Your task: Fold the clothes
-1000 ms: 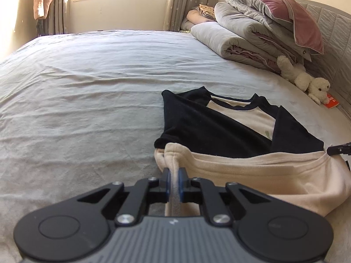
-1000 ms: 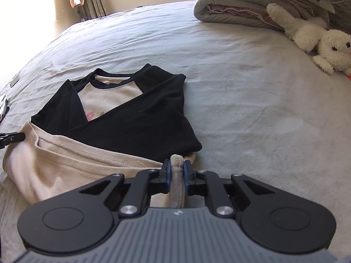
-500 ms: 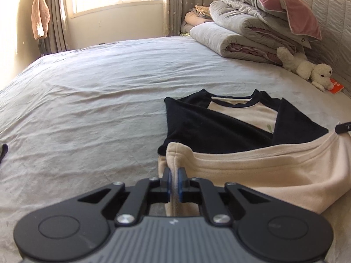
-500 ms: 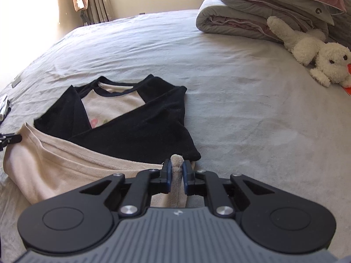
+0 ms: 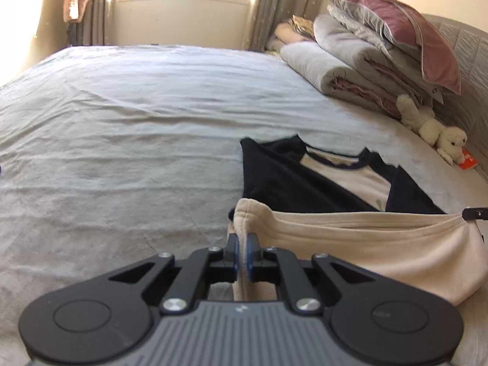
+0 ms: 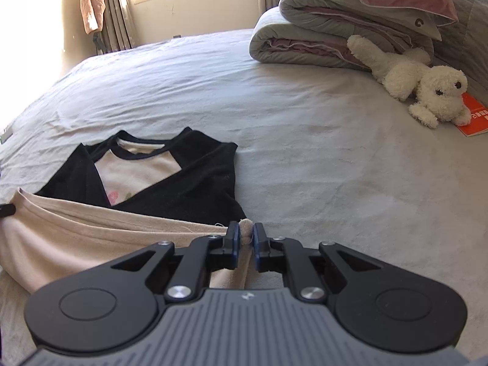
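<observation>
I have the shirt (image 5: 360,241) by its cream hem, one corner in each gripper. The left gripper (image 5: 243,248) sits low in the middle of its view with its fingers (image 5: 232,250) clamped on the hem's left corner; the right gripper (image 6: 244,242) has its fingers (image 6: 260,244) closed on a small tuft of the right corner, with a little more gap showing between them. The hem runs taut from one gripper to the other, so its long line lies crosswise to both sets of fingers.

The rest of the shirt lies straight ahead on the bed (image 5: 122,152): black sleeves (image 6: 189,189) crossed over the cream chest, collar farthest from me, towards the middle of each frame. Both hands are equally near the hem, and the collar lies forward along the fingers, so I judge the fold turns on carrying the hem that way.

Against the frames a second back, the hem now stands higher and is pulled straighter, and the window wall shows more in the upper part of both views. A toy dog (image 6: 427,91) and folded quilts (image 6: 335,30) lie at the upper right, well apart.
</observation>
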Demonstrator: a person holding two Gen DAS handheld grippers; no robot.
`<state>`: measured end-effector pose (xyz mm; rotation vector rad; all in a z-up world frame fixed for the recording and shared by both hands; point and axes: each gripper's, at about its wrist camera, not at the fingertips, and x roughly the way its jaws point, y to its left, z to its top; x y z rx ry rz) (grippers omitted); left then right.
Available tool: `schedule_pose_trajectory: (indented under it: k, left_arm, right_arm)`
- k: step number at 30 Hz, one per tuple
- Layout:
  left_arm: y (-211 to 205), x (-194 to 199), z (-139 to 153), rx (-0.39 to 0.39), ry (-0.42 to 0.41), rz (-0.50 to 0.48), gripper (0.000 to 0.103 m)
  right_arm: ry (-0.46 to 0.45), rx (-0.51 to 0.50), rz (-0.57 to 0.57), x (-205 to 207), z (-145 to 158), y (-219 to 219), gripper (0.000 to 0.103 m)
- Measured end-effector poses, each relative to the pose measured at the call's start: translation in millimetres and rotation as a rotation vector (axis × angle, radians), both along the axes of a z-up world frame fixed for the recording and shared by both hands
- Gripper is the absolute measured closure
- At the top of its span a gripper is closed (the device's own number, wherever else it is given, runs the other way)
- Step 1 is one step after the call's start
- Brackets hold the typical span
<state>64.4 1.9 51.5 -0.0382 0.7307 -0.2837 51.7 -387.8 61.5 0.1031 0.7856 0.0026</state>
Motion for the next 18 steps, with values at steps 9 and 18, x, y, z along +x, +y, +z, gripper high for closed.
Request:
schedule_pose_trajectory:
  k: [9, 18]
  left_arm:
    - [5.4, 7.7, -3.8, -0.036, 0.036, -0.034, 0.096]
    - [5.9, 14.6, -10.7, -0.016, 0.011, -0.04, 0.093]
  right_arm:
    - [-0.024, -0.065, 0.075, -8.0, -2.0, 2.2, 0.064]
    - [0.077, -0.112, 0.135, 1.4, -22.1, 18.7, 0.075]
